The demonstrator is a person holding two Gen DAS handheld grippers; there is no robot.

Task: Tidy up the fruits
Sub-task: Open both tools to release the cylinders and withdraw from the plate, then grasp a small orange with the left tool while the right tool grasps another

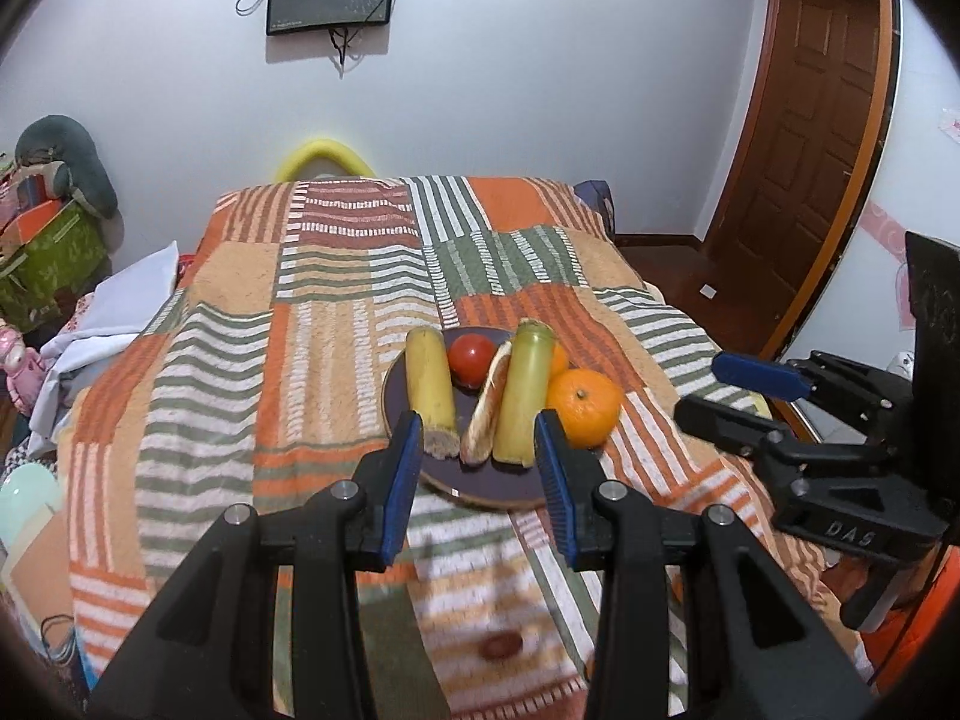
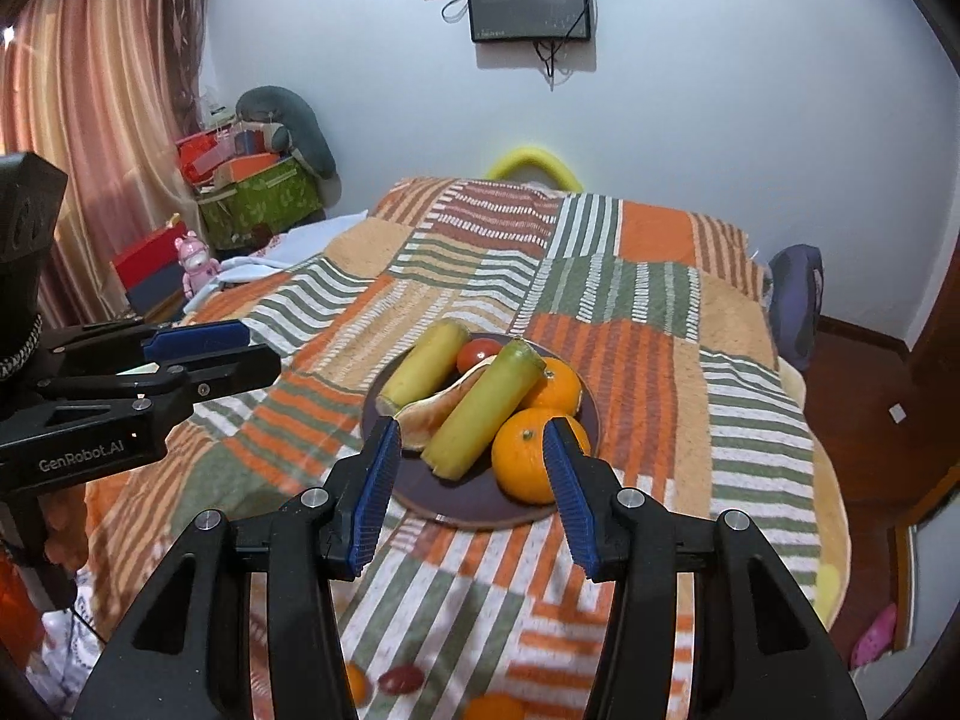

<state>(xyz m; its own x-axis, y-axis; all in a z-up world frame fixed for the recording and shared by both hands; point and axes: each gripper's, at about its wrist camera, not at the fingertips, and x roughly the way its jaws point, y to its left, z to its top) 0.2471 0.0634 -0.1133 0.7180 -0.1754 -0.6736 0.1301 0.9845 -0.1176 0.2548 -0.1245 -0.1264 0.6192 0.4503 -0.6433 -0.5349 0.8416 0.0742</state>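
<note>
Right wrist view: right hand-held gripper [image 2: 471, 474] hovering wide open, gripping nothing, its blue ribbed pads [image 2: 377, 489] framing the plate [image 2: 474, 507] on the striped bedspread [image 2: 630, 300]. Left hand-held gripper [image 1: 477, 450] likewise gaping and empty. Plate is carrying a near orange [image 2: 531, 456], two banana pieces [image 2: 483, 414], a tomato [image 2: 477, 354]. Orange looking firm, round, likely rolling; gripping across its middle seems best. Banana pieces look soft and bruisable, so light pressure mid-length. Loose fruits [image 2: 401, 679] lying blurred on bedspread below.
</note>
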